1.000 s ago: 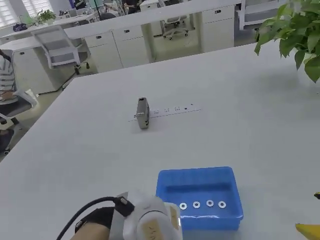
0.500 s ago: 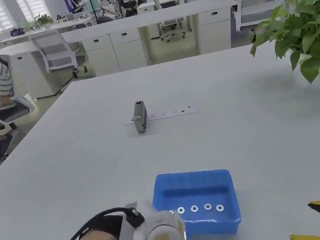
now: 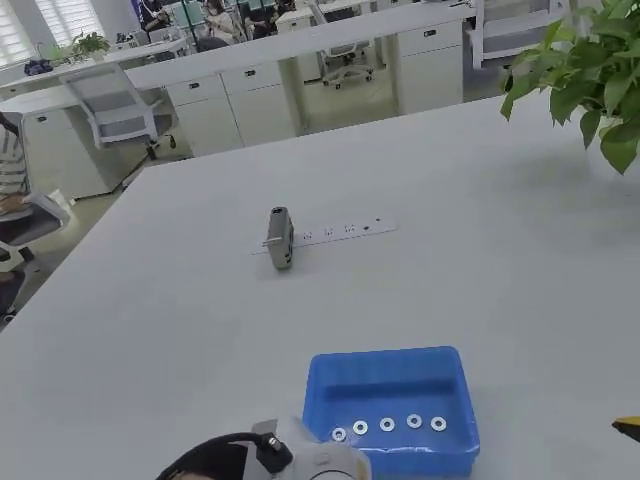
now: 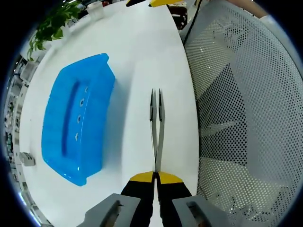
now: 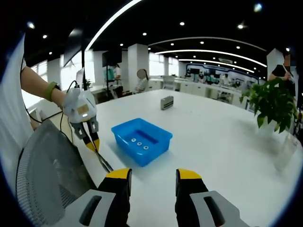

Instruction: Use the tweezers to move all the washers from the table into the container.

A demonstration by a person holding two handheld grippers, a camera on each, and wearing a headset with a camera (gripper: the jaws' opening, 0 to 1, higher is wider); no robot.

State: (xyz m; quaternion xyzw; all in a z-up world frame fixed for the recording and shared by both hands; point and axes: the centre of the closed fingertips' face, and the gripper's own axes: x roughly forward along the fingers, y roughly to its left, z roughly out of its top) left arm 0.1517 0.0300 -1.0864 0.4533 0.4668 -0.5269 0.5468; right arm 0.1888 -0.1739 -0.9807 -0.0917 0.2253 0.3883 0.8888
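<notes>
Left gripper [image 4: 155, 178] tight, right gripper [image 5: 154, 174] wide

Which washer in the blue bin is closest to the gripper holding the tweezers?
The washer at the left end of the row in the head view; the left gripper, holding the tweezers, is beside that end.

washers [image 3: 387, 425] in a row in container [image 3: 385, 356] | container at counter [image 3: 480, 250] near edge | power strip [image 3: 340, 230] behind it | plant [image 3: 590, 70] far right

A row of washers [image 3: 387, 424] lies in the blue container [image 3: 385, 353] — power strip [image 3: 340, 230] well beyond on the table [image 3: 500, 250].
</notes>
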